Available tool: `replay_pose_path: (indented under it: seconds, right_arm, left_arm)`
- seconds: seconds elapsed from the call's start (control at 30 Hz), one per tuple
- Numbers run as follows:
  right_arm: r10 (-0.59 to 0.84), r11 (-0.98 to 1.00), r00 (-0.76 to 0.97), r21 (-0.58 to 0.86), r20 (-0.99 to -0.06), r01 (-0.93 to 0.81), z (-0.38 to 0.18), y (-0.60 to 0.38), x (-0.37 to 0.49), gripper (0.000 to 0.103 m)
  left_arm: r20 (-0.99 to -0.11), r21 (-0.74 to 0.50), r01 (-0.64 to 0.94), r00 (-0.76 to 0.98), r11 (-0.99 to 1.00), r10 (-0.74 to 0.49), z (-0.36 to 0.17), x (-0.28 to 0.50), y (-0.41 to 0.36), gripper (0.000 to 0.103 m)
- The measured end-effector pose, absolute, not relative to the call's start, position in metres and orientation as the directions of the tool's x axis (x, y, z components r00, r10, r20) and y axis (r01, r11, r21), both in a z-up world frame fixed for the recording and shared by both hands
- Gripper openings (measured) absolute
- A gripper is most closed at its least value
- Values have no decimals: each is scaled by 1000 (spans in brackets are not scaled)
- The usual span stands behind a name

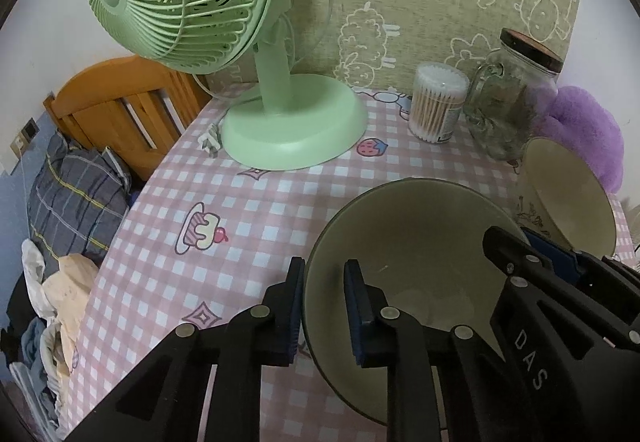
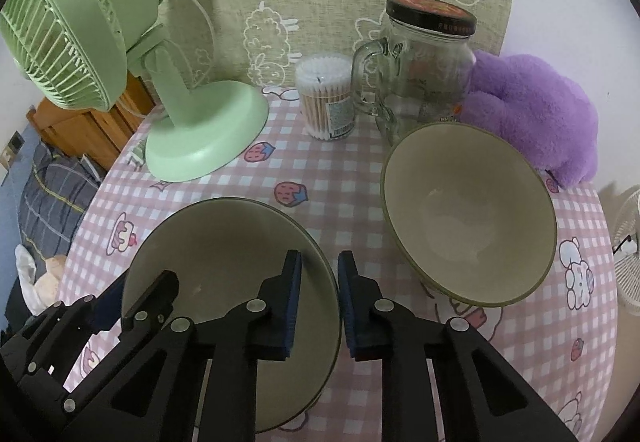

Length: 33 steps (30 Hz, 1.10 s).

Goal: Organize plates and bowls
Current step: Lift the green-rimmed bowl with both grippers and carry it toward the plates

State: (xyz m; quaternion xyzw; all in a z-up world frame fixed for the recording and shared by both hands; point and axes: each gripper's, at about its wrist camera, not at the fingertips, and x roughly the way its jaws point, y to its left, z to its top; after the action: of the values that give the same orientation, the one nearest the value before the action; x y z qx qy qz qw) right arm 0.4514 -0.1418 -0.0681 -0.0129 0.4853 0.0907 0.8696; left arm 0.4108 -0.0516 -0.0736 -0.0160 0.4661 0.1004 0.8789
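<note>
both grippers, left (image 1: 325, 312) and right (image 2: 319, 308), pinch opposite rims of a smooth round bowl (image 2: 224, 242) on checked cloth (image 1: 256, 202).

A mint-green desk fan (image 2: 100, 54) stood at the back left of the pink checked tablecloth (image 2: 340, 178). To the fan's right stood a clear tub of cotton swabs (image 2: 326, 98), then a handled glass jar (image 2: 424, 70) with a dark lid, then a purple plush toy (image 2: 536, 122). Left of the fan, off the table, were a wooden bed headboard (image 1: 124, 110) and grey plaid bedding (image 1: 76, 198).
</note>
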Motion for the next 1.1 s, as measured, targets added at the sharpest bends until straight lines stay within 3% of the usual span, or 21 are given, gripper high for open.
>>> replay_pose_path:
  seconds: [0.43, 1.1]
  right_arm:
    - [99, 992, 519, 42, -849, -121, -53, -144, 433, 21]
    - [7, 1000, 589, 8, -808, 0, 23, -142, 336, 20]
  left_arm:
    - [-827, 62, -148, 545, 987, 134, -65, 399, -55, 15]
    - [-787, 22, -30, 616, 999, 36, 6, 317, -49, 15]
